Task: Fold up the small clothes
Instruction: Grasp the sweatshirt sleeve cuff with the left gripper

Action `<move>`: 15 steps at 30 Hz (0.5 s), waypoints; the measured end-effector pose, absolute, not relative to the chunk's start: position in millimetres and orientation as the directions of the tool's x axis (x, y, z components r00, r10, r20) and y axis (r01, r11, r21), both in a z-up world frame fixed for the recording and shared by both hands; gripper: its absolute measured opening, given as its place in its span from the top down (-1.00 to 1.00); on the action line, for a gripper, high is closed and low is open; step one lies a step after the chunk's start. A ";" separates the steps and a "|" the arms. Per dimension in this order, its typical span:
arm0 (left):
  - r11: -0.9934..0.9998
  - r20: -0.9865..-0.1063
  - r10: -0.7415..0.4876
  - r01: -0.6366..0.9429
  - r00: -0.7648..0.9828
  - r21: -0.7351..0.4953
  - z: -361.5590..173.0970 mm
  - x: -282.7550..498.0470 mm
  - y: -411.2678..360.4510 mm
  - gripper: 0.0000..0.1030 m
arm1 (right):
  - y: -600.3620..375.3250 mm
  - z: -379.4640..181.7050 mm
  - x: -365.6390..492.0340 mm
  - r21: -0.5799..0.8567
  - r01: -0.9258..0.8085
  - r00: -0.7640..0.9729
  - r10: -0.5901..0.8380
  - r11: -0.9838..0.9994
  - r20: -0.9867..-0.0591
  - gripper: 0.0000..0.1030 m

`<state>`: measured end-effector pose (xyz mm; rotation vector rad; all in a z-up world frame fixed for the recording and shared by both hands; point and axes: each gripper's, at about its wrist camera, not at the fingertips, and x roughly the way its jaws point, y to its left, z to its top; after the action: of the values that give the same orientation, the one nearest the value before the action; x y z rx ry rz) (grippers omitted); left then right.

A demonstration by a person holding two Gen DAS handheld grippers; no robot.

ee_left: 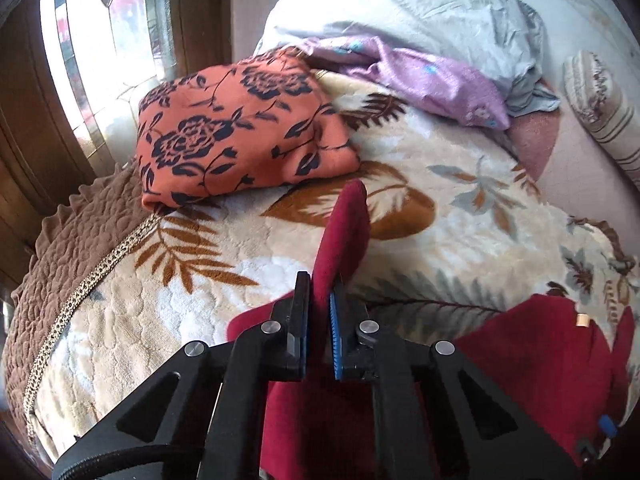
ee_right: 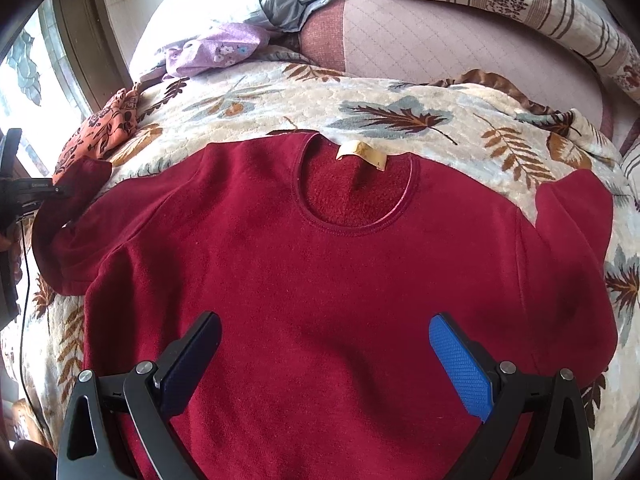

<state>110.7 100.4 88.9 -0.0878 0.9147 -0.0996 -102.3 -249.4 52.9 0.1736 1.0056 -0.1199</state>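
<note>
Spread flat on the leaf-patterned blanket (ee_right: 400,92) is a red sweater (ee_right: 320,280); its sleeve (ee_left: 340,240) is pinched by the left tool (ee_left: 320,300), while the right tool (ee_right: 324,356) is held wide above it.

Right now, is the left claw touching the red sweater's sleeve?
Touching. Left wrist view: left claw is shut on the red sweater's sleeve, fabric pinched between both pads.

A plush cream blanket with brown leaf print (ee_right: 400,116) spans mid-frame; a striped beige bolster (ee_right: 540,4) lies upper right, a stained-glass window (ee_left: 100,40) upper left.
</note>
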 end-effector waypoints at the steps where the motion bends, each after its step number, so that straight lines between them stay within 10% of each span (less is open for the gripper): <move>1: 0.988 -0.771 -0.153 0.074 0.618 -0.136 99.4 104.5 93.9 0.86 | -252.7 54.3 -103.7 0.096 0.190 0.534 -0.020 0.977 -0.845 -1.00; 15: 0.955 -0.737 -0.273 0.268 0.618 -0.129 147.0 59.0 3.1 0.86 | -299.5 85.3 -137.3 0.191 0.282 0.591 -0.013 0.940 -0.806 -1.00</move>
<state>59.0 3.1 147.0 -0.0069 0.8488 -0.3114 -137.3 -299.5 85.3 0.3155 0.9261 -0.1754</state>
